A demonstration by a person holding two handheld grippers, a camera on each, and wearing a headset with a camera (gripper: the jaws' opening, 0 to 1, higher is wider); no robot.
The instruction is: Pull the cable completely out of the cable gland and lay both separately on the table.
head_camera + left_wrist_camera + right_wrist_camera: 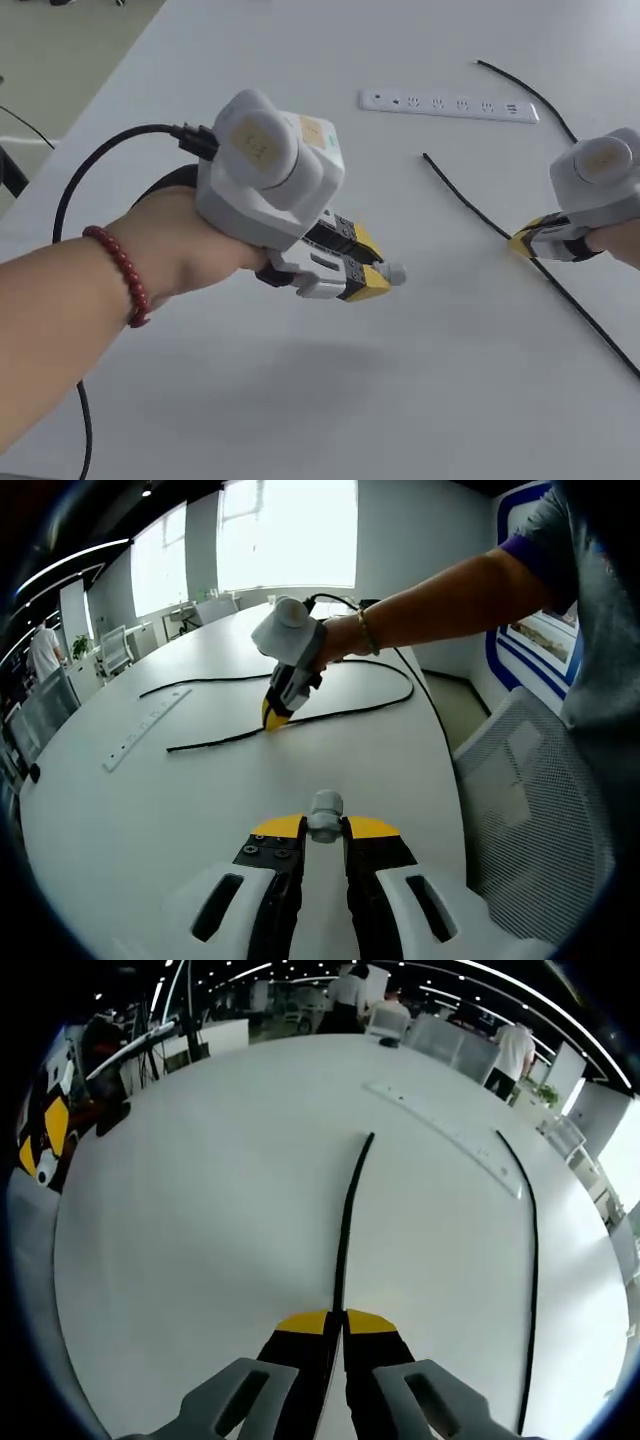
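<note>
Left gripper (372,266), nearest, is held up off the table (300,400). Jaws pinched nearly shut on the cable gland (394,272), small grey body sticking out past the tips. Right gripper (528,243) sits low at the right, jaws closed on the cable (465,200). Cable lies on the tabletop, long axis running straight ahead from those tips toward the power strip (450,105). Gland & cable well apart, no thread-through seen. Judgement: separation done; outstanding req. is gland set straight down, L side, clear of cable.
</note>
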